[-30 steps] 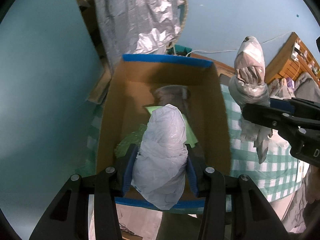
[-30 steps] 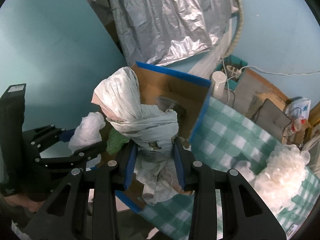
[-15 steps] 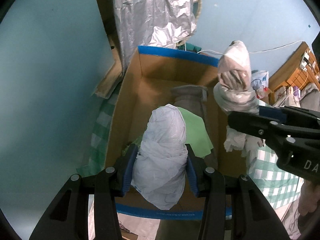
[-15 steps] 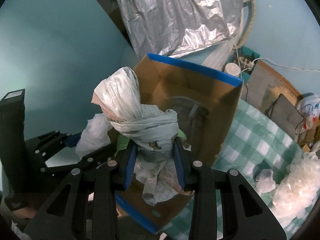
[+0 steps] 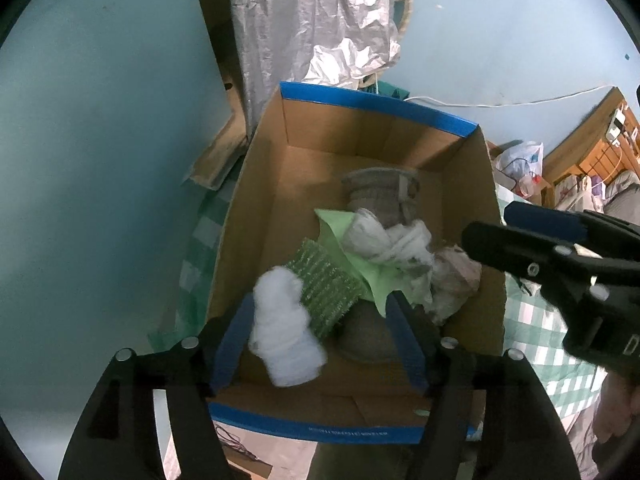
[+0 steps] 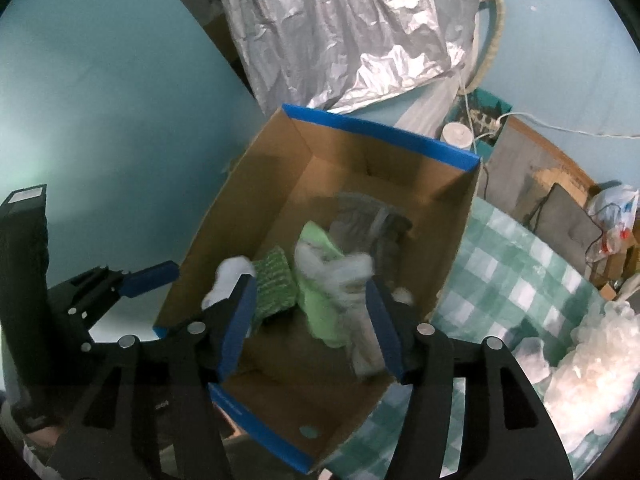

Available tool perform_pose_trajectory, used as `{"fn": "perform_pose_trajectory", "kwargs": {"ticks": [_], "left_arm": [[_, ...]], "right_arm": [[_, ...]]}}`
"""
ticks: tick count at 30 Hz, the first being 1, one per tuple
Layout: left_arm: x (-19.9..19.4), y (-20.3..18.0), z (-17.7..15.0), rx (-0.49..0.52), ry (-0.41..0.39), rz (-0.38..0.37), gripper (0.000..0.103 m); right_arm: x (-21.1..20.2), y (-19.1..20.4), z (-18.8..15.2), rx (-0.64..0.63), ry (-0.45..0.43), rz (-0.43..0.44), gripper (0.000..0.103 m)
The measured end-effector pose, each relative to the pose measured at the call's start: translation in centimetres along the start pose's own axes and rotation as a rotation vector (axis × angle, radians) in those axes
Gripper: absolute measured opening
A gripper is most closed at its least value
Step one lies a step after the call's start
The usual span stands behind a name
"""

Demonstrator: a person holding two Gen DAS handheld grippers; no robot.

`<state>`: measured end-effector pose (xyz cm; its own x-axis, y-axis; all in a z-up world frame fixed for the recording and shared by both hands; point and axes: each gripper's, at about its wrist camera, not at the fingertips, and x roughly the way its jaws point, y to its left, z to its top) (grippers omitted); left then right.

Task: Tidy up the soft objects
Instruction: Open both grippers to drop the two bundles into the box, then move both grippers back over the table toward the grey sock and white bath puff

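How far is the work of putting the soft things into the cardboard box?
Done: the blue-rimmed cardboard box already holds a grey knitted piece, a light green cloth, a green sponge-like pad and two crumpled plastic bag bundles. In hand: nothing; the left gripper and right gripper stand open above the box. Left: a pile of clear crumpled plastic lies on the green checked tablecloth.
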<state>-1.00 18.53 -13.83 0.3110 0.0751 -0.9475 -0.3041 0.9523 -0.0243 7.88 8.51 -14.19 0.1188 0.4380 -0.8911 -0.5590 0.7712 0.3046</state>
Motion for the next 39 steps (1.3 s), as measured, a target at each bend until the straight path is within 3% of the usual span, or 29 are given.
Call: {"fn": "perform_pose_trajectory", "kwargs": {"ticks": [8, 19, 39], "left_arm": [[-1.1, -0.5, -0.8, -0.019, 0.009, -0.024, 0.075], [-3.8, -3.1, -0.9, 0.032, -0.033, -0.017, 0.078], [-4.5, -10.8, -1.6, 0.168, -0.033, -0.076, 0.079]], "right_arm": [[-2.0, -0.8, -0.5, 0.021, -0.032, -0.007, 0.059], [-5.3, -2.8, -2.4, 0.034, -0.057, -0.036, 0.06], [-10.7, -10.6, -6.9, 0.184, -0.105, -0.139, 0.061]]}}
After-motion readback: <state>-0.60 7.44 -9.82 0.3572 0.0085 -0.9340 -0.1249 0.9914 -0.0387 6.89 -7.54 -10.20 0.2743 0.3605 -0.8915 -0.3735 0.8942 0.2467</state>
